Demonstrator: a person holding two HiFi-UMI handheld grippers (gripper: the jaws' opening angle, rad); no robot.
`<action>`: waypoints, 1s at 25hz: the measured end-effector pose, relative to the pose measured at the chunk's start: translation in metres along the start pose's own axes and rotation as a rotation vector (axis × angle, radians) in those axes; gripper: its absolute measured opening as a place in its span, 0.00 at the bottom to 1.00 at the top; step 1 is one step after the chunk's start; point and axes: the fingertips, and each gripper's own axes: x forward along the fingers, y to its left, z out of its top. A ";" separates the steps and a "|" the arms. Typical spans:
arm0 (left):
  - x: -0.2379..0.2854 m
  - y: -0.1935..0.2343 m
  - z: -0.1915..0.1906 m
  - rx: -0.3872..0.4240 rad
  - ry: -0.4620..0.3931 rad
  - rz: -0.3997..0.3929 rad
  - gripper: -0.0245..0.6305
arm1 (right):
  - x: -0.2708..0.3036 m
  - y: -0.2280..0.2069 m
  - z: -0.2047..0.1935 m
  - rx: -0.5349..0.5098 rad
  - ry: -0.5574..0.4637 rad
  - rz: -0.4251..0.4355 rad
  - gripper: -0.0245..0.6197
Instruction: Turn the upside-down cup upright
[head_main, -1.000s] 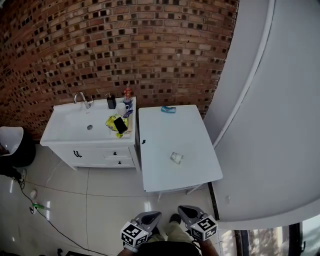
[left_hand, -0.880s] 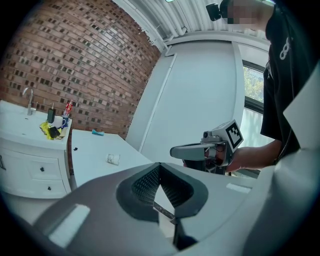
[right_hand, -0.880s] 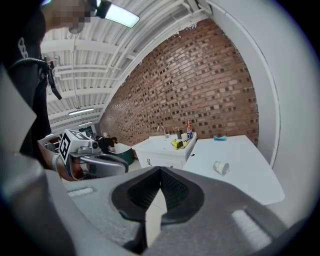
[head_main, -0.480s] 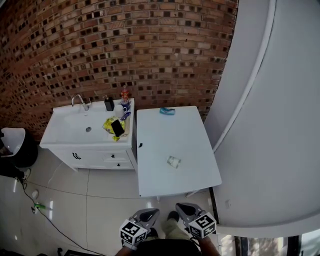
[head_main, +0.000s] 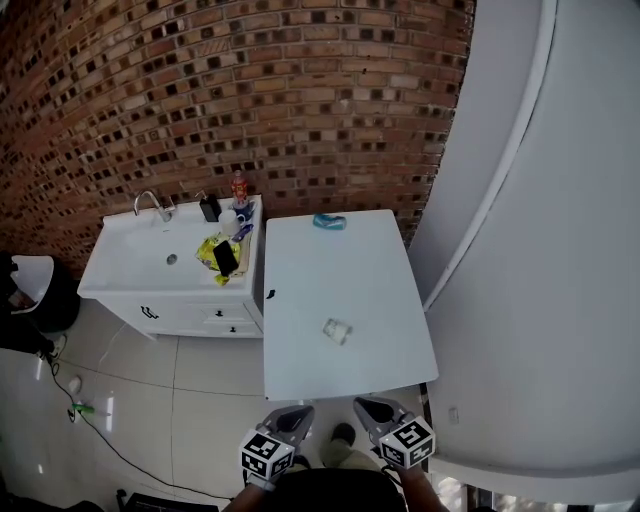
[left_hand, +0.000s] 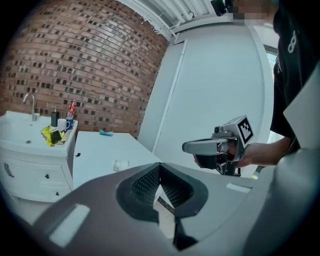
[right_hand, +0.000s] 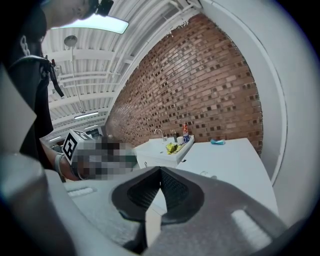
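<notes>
Task not started, judging by how things lie. The cup (head_main: 337, 330), a small clear thing, sits on the white worktop (head_main: 335, 265), ahead of both tools and a little toward the right one's side, well apart from either. Too small here to tell which way up it stands; nothing is touching it.

Left hand-held gripper (head_main: 300, 412): clenched, jaws together, nothing between them. It is held low, short of the worktop's near edge.

Right hand-held gripper (head_main: 368, 405): likewise clenched on nothing, jaws meeting at the tips in its own view. It is just beside the left one, also short of the edge.

From the left gripper view the cup (left_hand: 120, 165) shows ahead and to the left of the jaw line; from the right gripper view it sits just past the jaw tips, faint.

Far beyond the cup, at the worktop's back edge, lies a teal object (head_main: 330, 221). Off the left tool's side stands a sink cabinet (head_main: 170, 265), not part of the job.

Left to do, as I read it: all of it. Close the gap, part one tool's jaws, grasp the cup, turn it over, set it down.
</notes>
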 end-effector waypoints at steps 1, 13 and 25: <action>0.005 0.000 0.002 0.003 0.004 0.003 0.06 | -0.001 -0.006 0.003 -0.001 -0.006 0.001 0.03; 0.052 -0.002 0.014 0.020 0.048 0.032 0.09 | -0.024 -0.058 0.005 0.036 -0.037 -0.025 0.03; 0.092 0.024 0.000 0.063 0.123 0.011 0.18 | -0.026 -0.089 0.002 0.058 -0.038 -0.101 0.02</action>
